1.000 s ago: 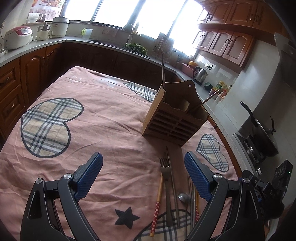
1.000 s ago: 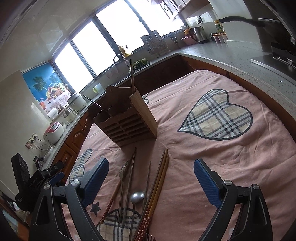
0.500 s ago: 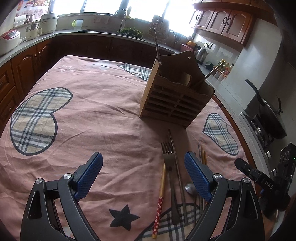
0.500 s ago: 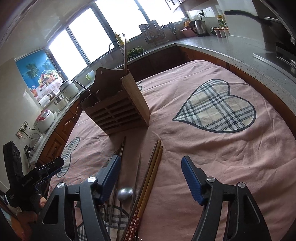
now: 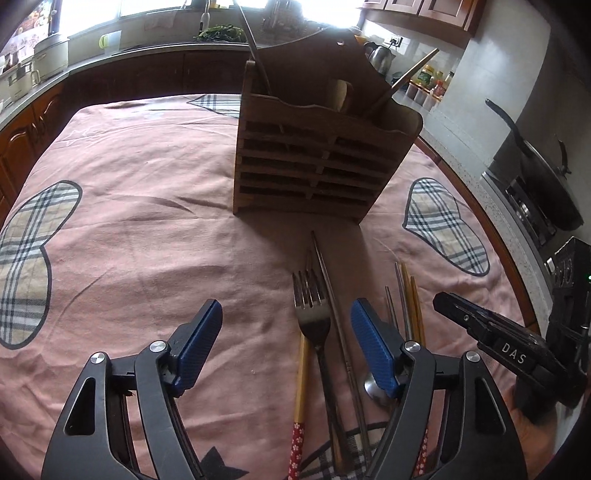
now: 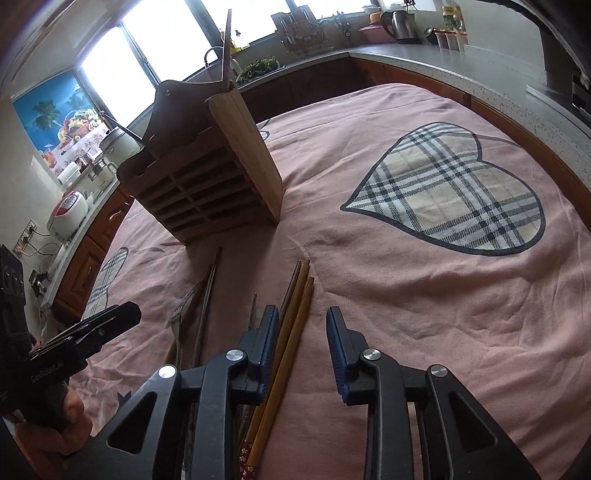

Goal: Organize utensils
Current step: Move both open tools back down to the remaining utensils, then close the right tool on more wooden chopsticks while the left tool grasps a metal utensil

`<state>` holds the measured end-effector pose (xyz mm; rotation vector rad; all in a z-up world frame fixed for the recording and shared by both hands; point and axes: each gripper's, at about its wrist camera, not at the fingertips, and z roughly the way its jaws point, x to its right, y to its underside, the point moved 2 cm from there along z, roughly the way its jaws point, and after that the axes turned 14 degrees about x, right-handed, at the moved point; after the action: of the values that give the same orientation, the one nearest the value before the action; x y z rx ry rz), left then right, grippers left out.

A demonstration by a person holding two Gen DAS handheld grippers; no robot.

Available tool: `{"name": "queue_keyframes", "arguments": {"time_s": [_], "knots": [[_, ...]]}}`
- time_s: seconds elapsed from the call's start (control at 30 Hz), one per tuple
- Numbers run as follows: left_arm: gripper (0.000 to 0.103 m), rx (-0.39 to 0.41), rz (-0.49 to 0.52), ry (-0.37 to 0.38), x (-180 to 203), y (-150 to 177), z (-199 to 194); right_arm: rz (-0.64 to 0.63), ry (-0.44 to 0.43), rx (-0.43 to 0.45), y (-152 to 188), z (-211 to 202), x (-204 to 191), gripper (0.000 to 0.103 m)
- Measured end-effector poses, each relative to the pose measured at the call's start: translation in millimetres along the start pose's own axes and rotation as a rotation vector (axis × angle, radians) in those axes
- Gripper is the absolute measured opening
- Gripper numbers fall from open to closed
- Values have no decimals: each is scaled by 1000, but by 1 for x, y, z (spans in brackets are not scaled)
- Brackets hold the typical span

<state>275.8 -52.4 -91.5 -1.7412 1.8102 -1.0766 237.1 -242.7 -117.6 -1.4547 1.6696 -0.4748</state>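
Note:
A wooden utensil holder (image 5: pixel 321 155) stands upright on the pink tablecloth (image 5: pixel 147 229), with a few utensils sticking out of it; it also shows in the right wrist view (image 6: pixel 207 173). In front of it lie a metal fork (image 5: pixel 314 325), metal chopsticks (image 5: pixel 334 295), a spoon (image 5: pixel 371 386) and wooden chopsticks (image 6: pixel 291 325). My left gripper (image 5: pixel 286 338) is open, low over the fork. My right gripper (image 6: pixel 301 345) is open but narrowed, with its left finger beside the wooden chopsticks. Nothing is held.
Kitchen counters with dark wood cabinets (image 5: pixel 29 125) surround the table. A stove with a black pan (image 5: pixel 535 177) is at the right. A kettle (image 6: pixel 400 20) and jars stand on the far counter. Plaid hearts (image 6: pixel 454 192) decorate the cloth.
Both grippers have moved down and closer to the utensils and holder. The right gripper's jaws have narrowed from wide open; the left stays open.

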Motion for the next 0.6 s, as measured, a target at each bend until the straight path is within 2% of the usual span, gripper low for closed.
{"name": "queue_keyframes", "arguments": {"time_s": [0.23,0.37,0.6], "knots": [[63,-84,52,17,10,2,32,-11,4,-42,-5,18,3,20],[46,-118,64,19,11,7,46,-25,9,-74,-3,30,2,15],[31,-114,19,65,-4,8,39,-11,-8,-85,-5,37,5,7]]}}
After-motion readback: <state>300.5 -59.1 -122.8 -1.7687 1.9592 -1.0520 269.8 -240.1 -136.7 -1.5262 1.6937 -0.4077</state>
